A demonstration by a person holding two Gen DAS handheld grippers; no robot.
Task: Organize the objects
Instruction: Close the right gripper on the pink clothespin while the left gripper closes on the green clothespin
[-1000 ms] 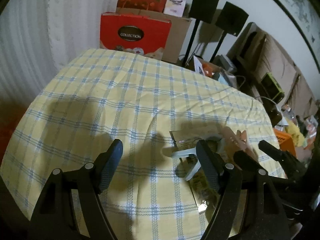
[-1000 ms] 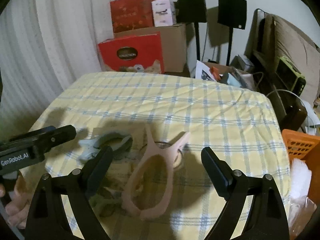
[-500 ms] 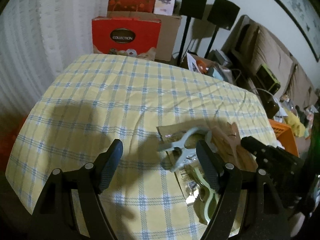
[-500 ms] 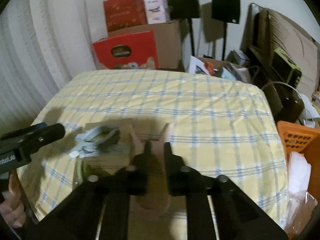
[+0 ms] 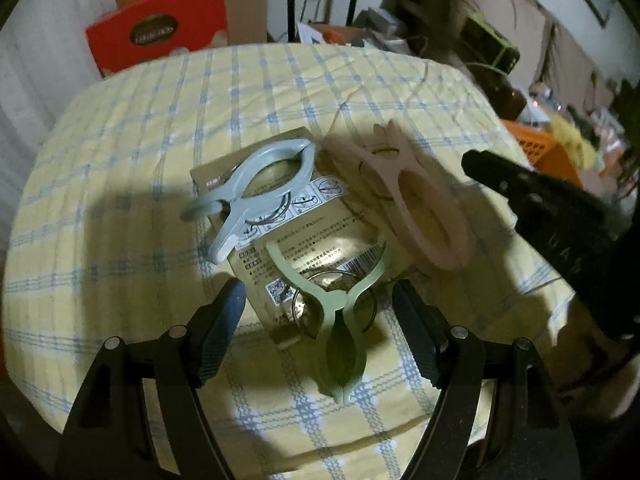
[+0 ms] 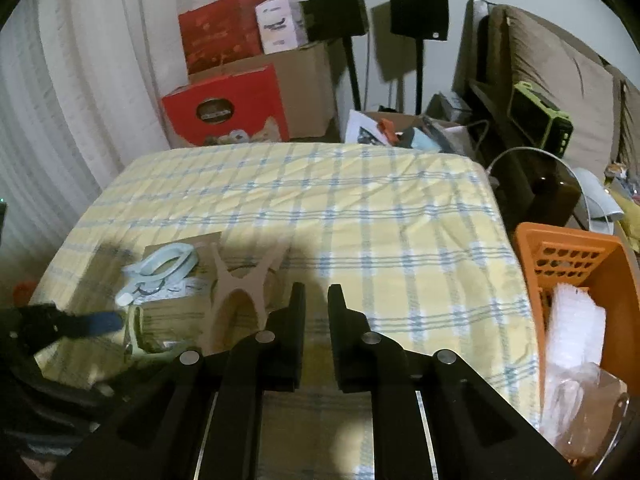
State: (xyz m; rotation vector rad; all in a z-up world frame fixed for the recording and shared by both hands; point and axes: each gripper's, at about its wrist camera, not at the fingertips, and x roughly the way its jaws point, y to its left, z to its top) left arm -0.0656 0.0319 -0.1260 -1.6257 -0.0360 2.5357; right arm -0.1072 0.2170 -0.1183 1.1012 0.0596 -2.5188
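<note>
change: I am bringing my wide-open left tool [image 5: 318, 297] over the green clip [image 5: 340, 328], now lying between its fingers | right tool [image 6: 316, 296]: having snapped nearly closed, jaws opening, empty beside the pink clip [image 6: 240, 292] | meaning: pink clip unsecured, green one coming next

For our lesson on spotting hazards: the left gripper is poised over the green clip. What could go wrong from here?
The open left gripper straddles the green clip, which lies on a printed packet; closing might pinch the packet too. The clip sits close to the near edge of the tablecloth, so a nudge could push it off.
</note>
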